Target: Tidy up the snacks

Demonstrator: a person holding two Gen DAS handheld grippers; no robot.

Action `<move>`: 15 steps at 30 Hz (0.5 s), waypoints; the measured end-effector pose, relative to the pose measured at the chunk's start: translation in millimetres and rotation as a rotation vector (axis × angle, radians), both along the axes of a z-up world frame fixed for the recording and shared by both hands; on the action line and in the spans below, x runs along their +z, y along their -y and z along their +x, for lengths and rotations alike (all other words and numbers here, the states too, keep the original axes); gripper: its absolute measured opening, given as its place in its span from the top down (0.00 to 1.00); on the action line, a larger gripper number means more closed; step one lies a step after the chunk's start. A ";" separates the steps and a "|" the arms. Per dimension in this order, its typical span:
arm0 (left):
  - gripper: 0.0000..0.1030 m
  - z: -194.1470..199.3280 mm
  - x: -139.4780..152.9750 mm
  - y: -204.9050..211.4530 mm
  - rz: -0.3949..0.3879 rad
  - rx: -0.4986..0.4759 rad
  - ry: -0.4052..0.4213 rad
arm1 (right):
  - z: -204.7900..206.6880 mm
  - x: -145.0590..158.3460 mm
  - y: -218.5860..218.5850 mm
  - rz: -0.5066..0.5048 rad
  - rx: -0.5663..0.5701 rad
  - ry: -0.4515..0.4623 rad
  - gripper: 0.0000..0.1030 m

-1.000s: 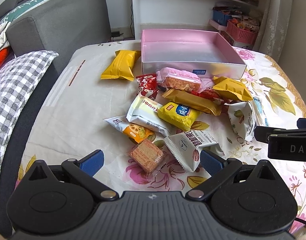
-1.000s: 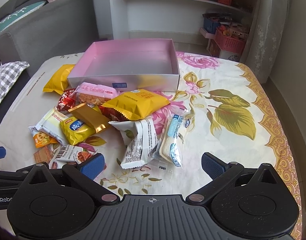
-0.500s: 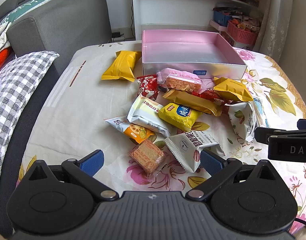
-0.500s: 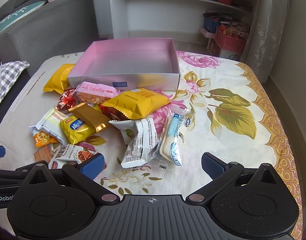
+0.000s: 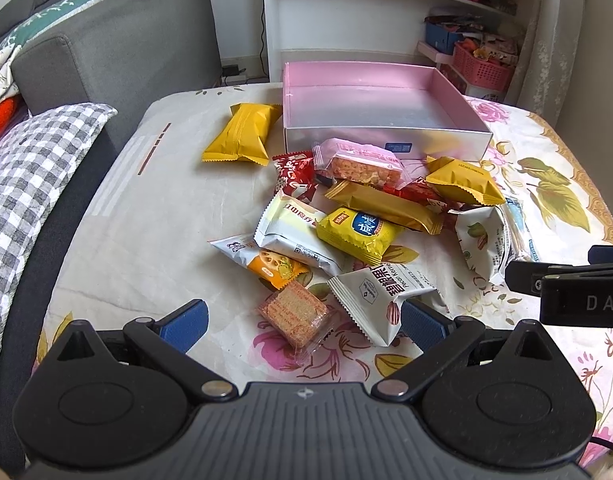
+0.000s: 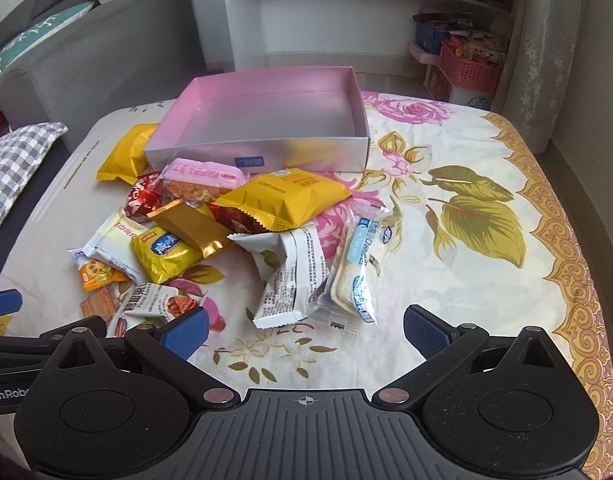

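Both tongs wide, nothing held: left tongs (image 5: 302,322) over the clear-wrapped wafer (image 5: 293,314), right tongs (image 6: 304,326) short of the white cake packet (image 6: 356,268). Pink box (image 6: 262,156) empty at the bed's far edge. Risk: slippery film, overlapping packs, probably drags neighbours. Packet's long axis points roughly boxward.

Bright daylight, sharp centre, fisheye warp w/ dark corners.
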State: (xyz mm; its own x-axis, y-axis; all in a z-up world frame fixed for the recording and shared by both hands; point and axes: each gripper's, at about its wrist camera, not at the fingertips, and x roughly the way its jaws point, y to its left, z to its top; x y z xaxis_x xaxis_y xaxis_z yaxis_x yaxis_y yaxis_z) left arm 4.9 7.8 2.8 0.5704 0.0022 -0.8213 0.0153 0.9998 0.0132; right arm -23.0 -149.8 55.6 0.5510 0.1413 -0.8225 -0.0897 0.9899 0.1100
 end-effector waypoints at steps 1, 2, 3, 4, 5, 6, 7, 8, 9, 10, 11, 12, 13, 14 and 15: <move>0.00 1.3 0.7 -0.8 -0.006 -0.006 -0.005 | 0.6 0.8 0.0 0.003 -0.004 0.003 0.00; 0.00 2.5 1.3 -1.4 -0.011 -0.012 -0.008 | 1.6 1.1 0.5 0.003 -0.009 0.003 0.00; 0.00 3.7 2.5 -2.5 -0.014 -0.015 -0.006 | 2.9 1.1 1.0 0.004 -0.011 -0.002 0.00; 0.00 4.7 3.6 -3.4 -0.016 -0.019 -0.002 | 4.8 0.8 1.7 0.012 -0.011 -0.009 0.00; 0.00 5.7 3.9 -3.8 -0.017 -0.022 0.000 | 6.8 0.1 2.9 0.028 -0.013 -0.021 0.00; 0.00 7.4 4.2 -5.0 -0.018 -0.028 -0.003 | 8.8 -0.8 4.5 0.045 -0.017 -0.034 0.00; 0.00 9.3 4.6 -6.6 -0.022 -0.033 -0.007 | 11.4 -1.8 6.1 0.060 -0.023 -0.052 0.00; 0.00 11.4 5.3 -8.2 -0.028 -0.041 -0.008 | 13.7 -2.2 6.7 0.061 -0.025 -0.065 0.00; 0.01 14.4 5.7 -9.5 -0.030 -0.054 -0.014 | 16.1 -1.9 6.7 0.054 -0.026 -0.077 0.00; 0.01 17.6 6.5 -10.8 -0.031 -0.061 -0.019 | 18.3 -1.3 6.3 0.046 -0.024 -0.085 0.00; 0.01 20.3 7.8 -13.0 -0.039 -0.063 -0.017 | 20.7 -0.6 5.8 0.040 -0.018 -0.094 0.00; 0.01 23.2 9.5 -15.0 -0.047 -0.069 -0.014 | 23.2 0.6 5.7 0.044 -0.011 -0.101 0.00; 0.01 26.6 11.3 -16.6 -0.045 -0.072 -0.013 | 26.3 1.7 5.8 0.054 -0.004 -0.108 0.00; 0.01 30.7 12.9 -18.1 -0.038 -0.072 -0.011 | 29.7 3.3 5.6 0.067 0.001 -0.115 0.00; 0.01 35.2 14.5 -19.6 -0.035 -0.074 -0.010 | 34.3 5.5 4.7 0.079 0.008 -0.120 0.00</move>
State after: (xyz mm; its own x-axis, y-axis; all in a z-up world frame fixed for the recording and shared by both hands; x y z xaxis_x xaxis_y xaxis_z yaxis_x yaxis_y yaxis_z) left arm 40.1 27.4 17.3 0.5598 -0.0682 -0.8258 0.0889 0.9958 -0.0219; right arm 11.3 -154.5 61.2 0.4478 0.2124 -0.8685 -0.0789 0.9770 0.1983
